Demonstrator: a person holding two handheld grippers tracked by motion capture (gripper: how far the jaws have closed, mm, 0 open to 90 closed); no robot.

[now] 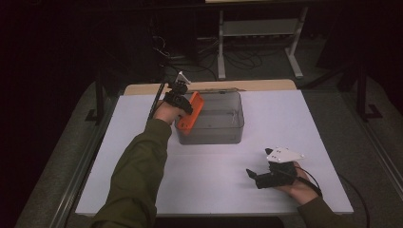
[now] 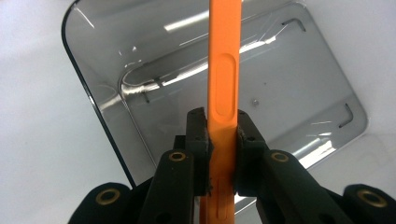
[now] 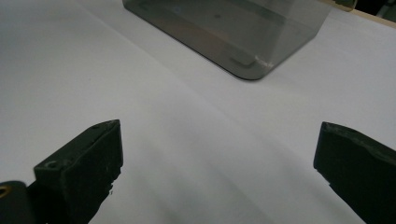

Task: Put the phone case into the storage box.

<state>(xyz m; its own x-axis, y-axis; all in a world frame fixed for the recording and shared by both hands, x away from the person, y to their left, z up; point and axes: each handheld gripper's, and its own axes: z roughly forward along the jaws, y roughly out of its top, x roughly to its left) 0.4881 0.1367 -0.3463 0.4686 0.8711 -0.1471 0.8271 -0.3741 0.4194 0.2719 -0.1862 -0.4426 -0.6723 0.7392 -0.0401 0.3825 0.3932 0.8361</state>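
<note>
Left gripper [image 2: 222, 140], fingers clamped on the orange plate [image 2: 224, 70]: lower it level into the bin [image 1: 236, 118]. Right gripper [image 3: 219, 172] rests, fingers apart.

I see a white table top [image 1: 214, 190] with a strip of brown wood [image 1: 266, 85] along its far edge. Behind it, on the dark floor, stands a white metal frame [image 1: 259, 28], and black cables [image 1: 237, 59] lie tangled near its legs.
</note>
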